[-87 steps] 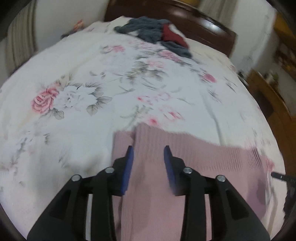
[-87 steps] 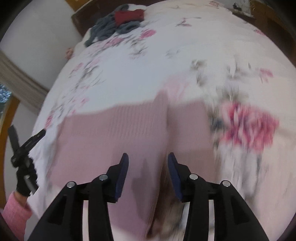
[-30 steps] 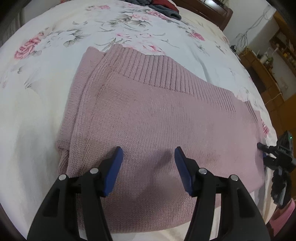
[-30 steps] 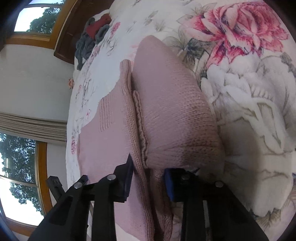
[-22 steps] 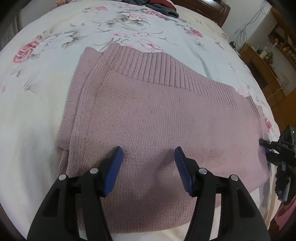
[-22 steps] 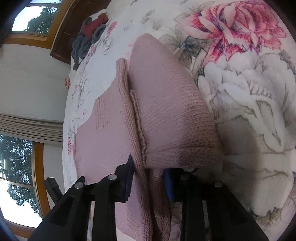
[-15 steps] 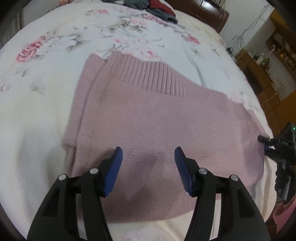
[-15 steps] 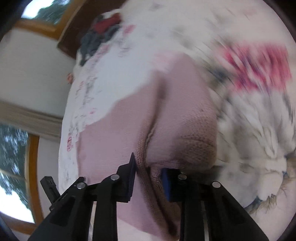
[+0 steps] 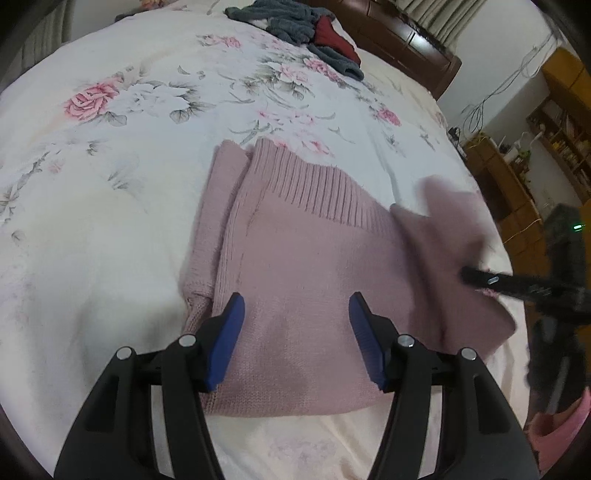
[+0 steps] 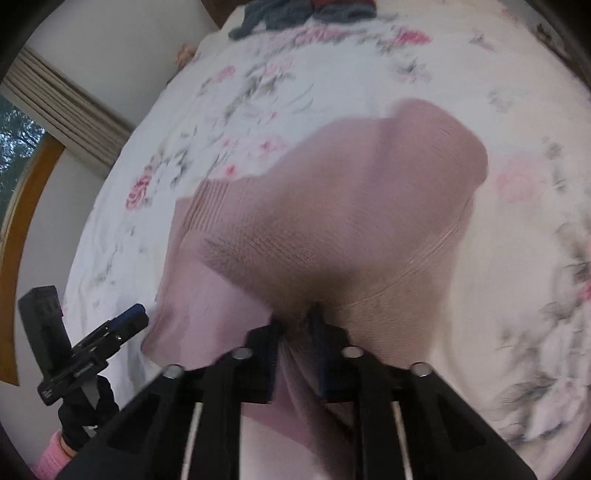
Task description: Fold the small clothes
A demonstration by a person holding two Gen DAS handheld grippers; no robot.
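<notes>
Pink knit sweater [image 9: 303, 266] is lying on the floral bed [image 9: 110, 192], partly folded. Left gripper [image 9: 295, 325] is hovering over its near edge, jaws spread wide, gripping nothing. Only the right wrist view is showing the right gripper [image 10: 297, 325] clenched on a bunched sweater fold, lifting it; the left view is catching just a blurred raised flap and a dark gripper tip. Grey and red clothes pile [image 9: 303, 26] is sitting well apart near the headboard [image 9: 406, 40]. Right view is motion-blurred.

Pink knit sweater [image 9: 314, 266] flat on floral bed, right edge lifted, folding over.
</notes>
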